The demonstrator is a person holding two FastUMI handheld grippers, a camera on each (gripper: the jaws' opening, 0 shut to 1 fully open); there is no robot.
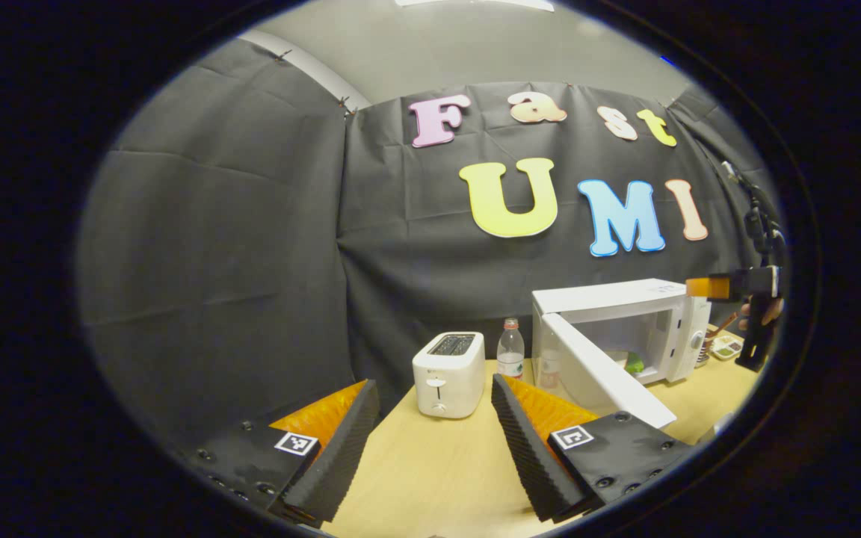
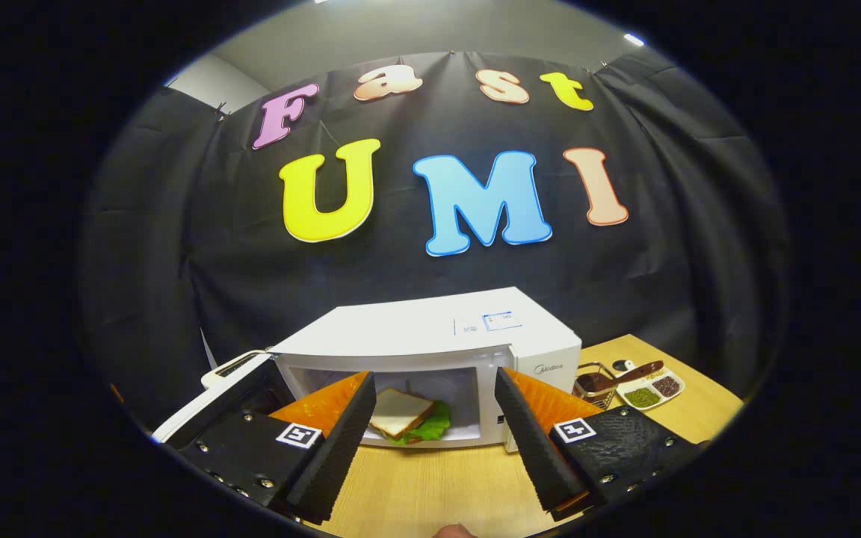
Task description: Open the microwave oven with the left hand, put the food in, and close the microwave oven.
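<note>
In the left gripper view, the left tongs (image 1: 430,448) hang released over the pale wooden table (image 1: 430,478), their black ribbed fingers (image 1: 333,456) spread wide with nothing between them. Beyond them stands a white two-slot toaster (image 1: 448,373), then a clear plastic bottle with a red cap (image 1: 510,349) just beside it, then the white box-shaped microwave oven (image 1: 625,329) with its door (image 1: 602,370) swung open toward the camera. Farther right, the right tongs (image 1: 707,286) show small near the oven's top corner, held by a hand (image 1: 763,312). In the right gripper view, the right tongs (image 2: 436,441) are likewise released, fingers apart and holding nothing, in front of the oven's open cavity. The food, a white-bread sandwich with green lettuce (image 2: 408,420), lies inside the cavity on its floor. Right of the oven, on the table, sit a dark brown scoop in a wire holder (image 2: 610,377) and a white divided dish of green and dark grains (image 2: 651,391).
</note>
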